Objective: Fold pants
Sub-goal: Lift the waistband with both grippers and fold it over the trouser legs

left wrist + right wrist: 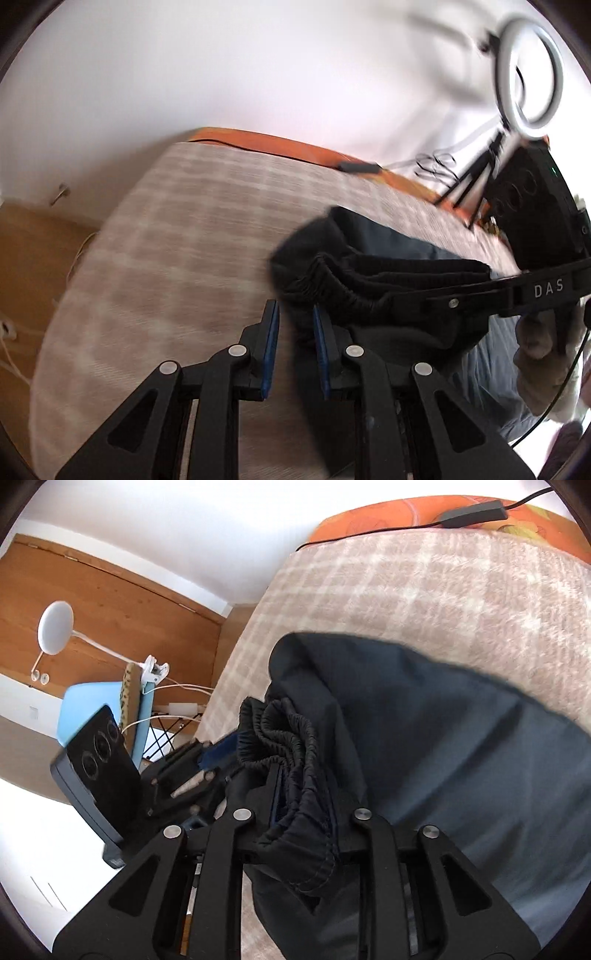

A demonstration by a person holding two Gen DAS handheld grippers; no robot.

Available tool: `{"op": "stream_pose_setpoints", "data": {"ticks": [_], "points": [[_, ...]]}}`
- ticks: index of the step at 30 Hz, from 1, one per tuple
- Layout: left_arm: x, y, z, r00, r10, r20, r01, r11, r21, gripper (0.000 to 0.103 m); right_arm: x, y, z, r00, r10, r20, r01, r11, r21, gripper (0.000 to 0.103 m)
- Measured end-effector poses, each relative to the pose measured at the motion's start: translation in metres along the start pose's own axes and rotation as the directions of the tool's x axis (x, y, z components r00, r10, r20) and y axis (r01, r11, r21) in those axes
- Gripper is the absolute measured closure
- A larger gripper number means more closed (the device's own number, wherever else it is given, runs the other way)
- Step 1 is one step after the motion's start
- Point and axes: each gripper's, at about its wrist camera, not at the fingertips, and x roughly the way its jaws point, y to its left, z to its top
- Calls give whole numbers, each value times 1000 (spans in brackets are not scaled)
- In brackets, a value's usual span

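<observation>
From your left wrist camera, you see one pair of dark pants [373, 266] lying on one beige checked blanket [192, 229], toward the right half of the view. The gathered elastic waistband [347, 284] bunches up just ahead of your left gripper [295, 317]. Its two blue-padded fingers [271, 332] stand narrowly apart, and a fold of dark cloth runs down between them; whether the pads actually press on it you cannot tell from here. Your right gripper [476, 291] reaches in from the right edge, lying across the waistband, with one hand [535, 347] behind it. At the far edge of the blanket runs one orange cover [295, 147] with one small black box [360, 167] on it. One ring light [530, 70] on a tripod stands at the upper right.

From your right wrist camera, the same pants [443, 738] spread over the blanket [424, 590], filling the centre and right. Your right gripper [306, 794] has its two fingers set narrow, closed on the bunched waistband [291, 734], which rises in several ruffled layers from between them. Your left gripper [218, 757] shows just left of the waistband, one blue pad visible against the cloth. On it sits one black device with three round lenses [99, 746]. Further left stand one blue chair [92, 701] and one white clip lamp [55, 627], before a wooden door [110, 602]. The orange cover [406, 513] and black box [472, 513] lie at the top.
</observation>
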Motion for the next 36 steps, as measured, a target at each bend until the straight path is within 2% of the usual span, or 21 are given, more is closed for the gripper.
{"op": "stream_pose_setpoints", "data": {"ticks": [2, 4, 6, 9, 11, 13, 15, 18, 21, 23, 25, 29, 33, 36], "points": [[5, -15, 0, 1000, 16, 1, -16, 999, 42, 87, -4, 1, 5, 1000, 9, -14, -10, 999, -31, 64], [3, -23, -3, 1000, 23, -1, -23, 998, 56, 87, -6, 3, 13, 998, 36, -44, -37, 998, -42, 35], [4, -25, -3, 1000, 27, 6, -27, 997, 74, 87, -1, 8, 20, 994, 55, -90, -59, 997, -45, 30], [3, -30, -4, 999, 44, 17, -46, 994, 97, 87, 9, 22, 20, 992, -26, -123, 11, 992, -124, 30], [6, -31, -3, 999, 48, 7, -48, 994, 96, 87, 16, 27, 16, 988, -51, -145, 29, 988, -153, 38], [4, -28, -2, 999, 51, 11, -51, 995, 80, 87, 21, 24, 11, 985, -59, -160, 35, 988, -149, 61], [3, -25, -1, 998, 60, 14, -61, 996, 72, 87, 24, 18, 7, 984, -70, -163, 47, 989, -139, 79], [-5, -18, -3, 995, 95, 19, -97, 993, 66, 87, 16, 8, 2, 995, -25, -101, 17, 997, -80, 84], [-15, -11, -7, 995, 95, 20, -96, 995, 39, 87, -9, -1, -8, 999, 32, 11, -31, 999, -22, 85], [-16, -12, -10, 996, 91, 9, -91, 995, 43, 87, -37, -10, -21, 991, 82, 105, -86, 996, 32, 85], [-16, -18, -12, 998, 63, -8, -63, 997, 45, 87, -70, -21, -39, 976, 93, 195, -108, 992, 69, 85], [-17, -44, -14, 1000, 2, -21, 0, 998, 61, 87, -143, -47, -81, 939, 9, 343, -62, 988, 142, 85], [-14, -87, -16, 997, -73, -40, 76, 993, 88, 87, -200, -82, -136, 908, -107, 405, -11, 960, 278, 85], [-11, -121, -22, 992, -107, -73, 115, 986, 117, 87, -228, -104, -179, 895, -160, 417, 7, 938, 346, 85]]}}
